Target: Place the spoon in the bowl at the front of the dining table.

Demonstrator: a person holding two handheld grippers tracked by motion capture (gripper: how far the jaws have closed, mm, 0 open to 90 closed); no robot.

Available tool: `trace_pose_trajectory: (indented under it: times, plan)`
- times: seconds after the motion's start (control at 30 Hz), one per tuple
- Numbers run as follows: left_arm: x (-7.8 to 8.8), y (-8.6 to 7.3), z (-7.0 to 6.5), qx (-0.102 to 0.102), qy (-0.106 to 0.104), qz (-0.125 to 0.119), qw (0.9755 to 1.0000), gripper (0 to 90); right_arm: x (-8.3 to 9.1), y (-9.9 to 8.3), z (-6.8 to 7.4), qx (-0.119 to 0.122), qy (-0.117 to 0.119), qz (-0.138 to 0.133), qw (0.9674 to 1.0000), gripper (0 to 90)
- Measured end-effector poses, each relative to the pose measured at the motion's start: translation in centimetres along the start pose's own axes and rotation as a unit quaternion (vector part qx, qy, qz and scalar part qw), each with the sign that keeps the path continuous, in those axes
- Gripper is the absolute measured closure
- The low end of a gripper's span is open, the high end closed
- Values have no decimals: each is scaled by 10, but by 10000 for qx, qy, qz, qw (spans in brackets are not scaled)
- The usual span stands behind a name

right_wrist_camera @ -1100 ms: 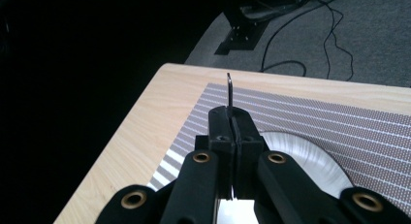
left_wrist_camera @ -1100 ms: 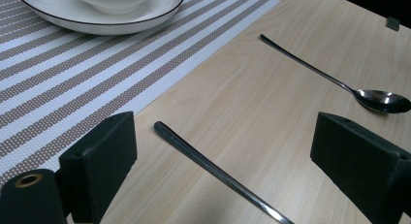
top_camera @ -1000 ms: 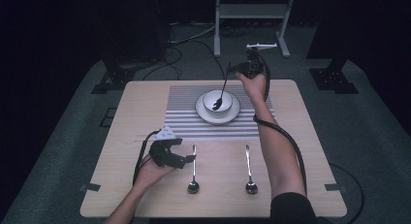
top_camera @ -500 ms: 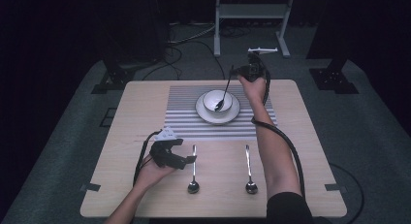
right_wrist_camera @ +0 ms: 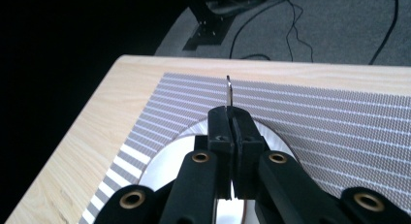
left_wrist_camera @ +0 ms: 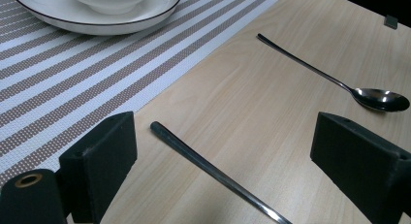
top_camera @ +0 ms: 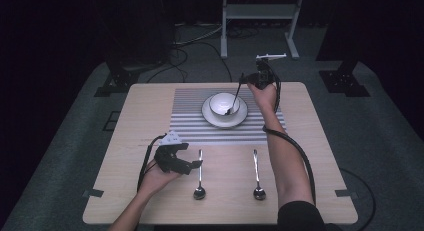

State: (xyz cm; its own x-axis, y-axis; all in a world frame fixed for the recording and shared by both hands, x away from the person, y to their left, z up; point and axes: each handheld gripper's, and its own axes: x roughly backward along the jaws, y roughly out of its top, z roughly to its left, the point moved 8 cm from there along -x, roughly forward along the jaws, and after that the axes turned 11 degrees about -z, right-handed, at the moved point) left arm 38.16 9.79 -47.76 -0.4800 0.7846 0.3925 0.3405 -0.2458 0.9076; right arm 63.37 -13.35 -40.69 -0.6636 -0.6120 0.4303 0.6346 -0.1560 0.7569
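While my right tongs [top_camera: 243, 81] clamp a spoon [top_camera: 234, 98] slanting into the bowl [top_camera: 223, 103], my left tongs [top_camera: 196, 164] gape astride another spoon's handle [left_wrist_camera: 213, 176].

- Pretty dark room, only the light wooden table [top_camera: 320, 141] is properly lit
- Grey carpet floor [top_camera: 380, 141] all around
- White metal shelf frame [top_camera: 260, 13] at the back
- Black cables [top_camera: 195, 46] lying on the carpet, dark stands [top_camera: 120, 76] on both sides

Bowl [top_camera: 223, 102] on plate [top_camera: 224, 119] at the placemat's [top_camera: 190, 122] centre, held spoon [top_camera: 233, 100] dipping into the bowl, two spoons [top_camera: 199, 174] [top_camera: 257, 175] side by side on the table [top_camera: 120, 141] in front of the placemat, left gripper [top_camera: 196, 164] just left of them
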Motion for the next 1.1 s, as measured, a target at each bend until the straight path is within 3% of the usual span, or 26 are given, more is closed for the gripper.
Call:
trace_pose_trajectory:
  times: [0.63, 1.1]
  plan:
    - [-2, 2, 3, 8, 24, -21, 10000, 84, 17, -16, -30, -38, -156, 193, 9997, 837]
    - [2, 0, 4, 26, 79, -7, 10000, 84, 20, -35, -34, -45, -117, 387, 9992, 647]
